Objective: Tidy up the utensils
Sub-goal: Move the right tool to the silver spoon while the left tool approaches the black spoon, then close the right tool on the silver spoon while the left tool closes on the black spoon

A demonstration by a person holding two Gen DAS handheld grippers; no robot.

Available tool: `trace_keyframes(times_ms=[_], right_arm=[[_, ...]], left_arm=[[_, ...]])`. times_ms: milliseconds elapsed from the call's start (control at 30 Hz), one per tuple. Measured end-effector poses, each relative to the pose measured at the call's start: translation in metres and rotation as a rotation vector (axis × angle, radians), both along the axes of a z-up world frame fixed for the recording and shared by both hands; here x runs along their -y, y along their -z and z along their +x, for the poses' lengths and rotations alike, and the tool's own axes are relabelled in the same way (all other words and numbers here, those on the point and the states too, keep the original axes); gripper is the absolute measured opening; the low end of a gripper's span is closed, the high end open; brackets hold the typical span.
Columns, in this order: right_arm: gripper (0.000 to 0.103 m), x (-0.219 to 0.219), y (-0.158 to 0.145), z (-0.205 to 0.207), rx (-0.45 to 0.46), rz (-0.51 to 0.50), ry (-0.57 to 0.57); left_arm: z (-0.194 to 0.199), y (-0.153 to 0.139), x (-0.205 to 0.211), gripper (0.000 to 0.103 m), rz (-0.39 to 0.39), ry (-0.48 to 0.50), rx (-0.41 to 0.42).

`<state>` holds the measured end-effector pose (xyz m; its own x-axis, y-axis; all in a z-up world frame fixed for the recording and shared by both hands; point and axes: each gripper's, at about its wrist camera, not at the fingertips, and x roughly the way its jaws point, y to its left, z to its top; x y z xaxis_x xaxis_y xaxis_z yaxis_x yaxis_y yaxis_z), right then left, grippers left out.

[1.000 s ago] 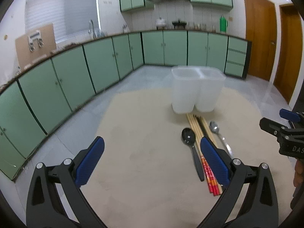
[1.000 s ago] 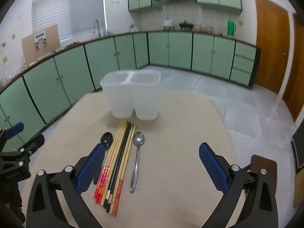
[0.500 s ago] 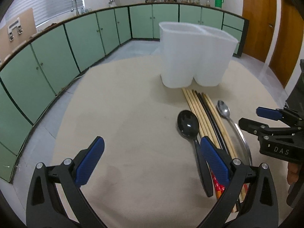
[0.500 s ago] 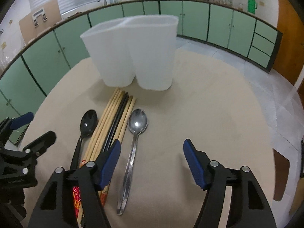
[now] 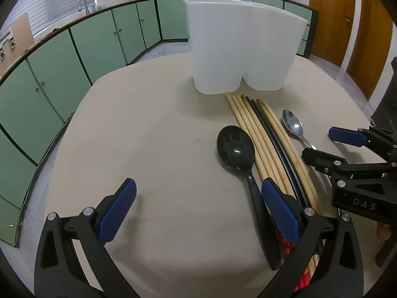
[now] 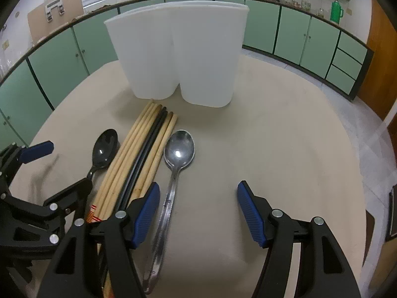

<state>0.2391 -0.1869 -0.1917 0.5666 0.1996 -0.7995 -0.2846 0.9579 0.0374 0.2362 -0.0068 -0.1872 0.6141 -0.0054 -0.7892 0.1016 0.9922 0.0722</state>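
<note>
A white two-compartment holder (image 5: 244, 49) (image 6: 178, 49) stands at the far side of a beige round table (image 5: 161, 149). In front of it lie a black spoon (image 5: 237, 149) (image 6: 105, 149), a bundle of wooden and black chopsticks (image 5: 270, 144) (image 6: 141, 159) and a metal spoon (image 5: 294, 126) (image 6: 177, 156). My left gripper (image 5: 198, 206) is open and empty, low over the table, left of the black spoon's handle. My right gripper (image 6: 198, 208) is open and empty; its left finger is beside the metal spoon's handle.
Green cabinets (image 5: 99, 39) with a counter ring the room. Wooden doors (image 5: 357, 24) are at the right. The other gripper shows at the edge of each view, at the right of the left wrist view (image 5: 347, 154) and at the left of the right wrist view (image 6: 29, 173).
Both grippers have moved forward and down toward the utensils. The right gripper's jaws have narrowed somewhat but remain open. The utensils have not moved.
</note>
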Motion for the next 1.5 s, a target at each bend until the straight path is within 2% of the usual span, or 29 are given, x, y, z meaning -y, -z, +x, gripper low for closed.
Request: trace_keyframes(times_ms=[333,467,567,700,900,1133,1333,1400,1433,1500], right_arm=[[0.063,0.013,-0.001,0.007,0.028,-0.051,0.056],[0.063,0.013,-0.003,0.013,0.017,-0.02,0.043],[0.063,0.009,-0.004,0.021,0.006,0.014,0.028],[0.063,-0.001,-0.005,0.032,0.007,0.008,0.006],[0.056,-0.01,-0.003,0.043,0.007,-0.002,-0.006],[0.037,-0.012,-0.004,0.049,0.002,0.001,-0.038],[0.034,-0.004,-0.006,0.057,-0.012,0.011,-0.035],[0.028,-0.001,-0.007,0.057,-0.016,0.018,-0.038],[0.028,0.0,-0.007,0.059,-0.02,0.023,-0.036],[0.028,0.001,-0.008,0.06,-0.026,0.031,-0.035]], left_arm=[[0.008,0.009,-0.009,0.099,-0.003,-0.023,-0.038],[0.011,0.006,-0.011,0.098,-0.009,-0.024,-0.039],[0.02,0.004,-0.001,0.098,0.016,-0.008,-0.034],[0.031,0.0,0.01,0.098,0.033,-0.001,-0.027],[0.046,0.001,0.014,0.098,0.033,-0.007,-0.035],[0.05,0.006,0.008,0.097,-0.017,-0.009,-0.052],[0.056,0.003,0.008,0.08,-0.051,0.014,-0.06],[0.056,0.002,0.012,0.069,-0.057,0.027,-0.06],[0.056,0.001,0.014,0.066,-0.061,0.034,-0.059],[0.054,-0.001,0.02,0.052,-0.065,0.046,-0.059]])
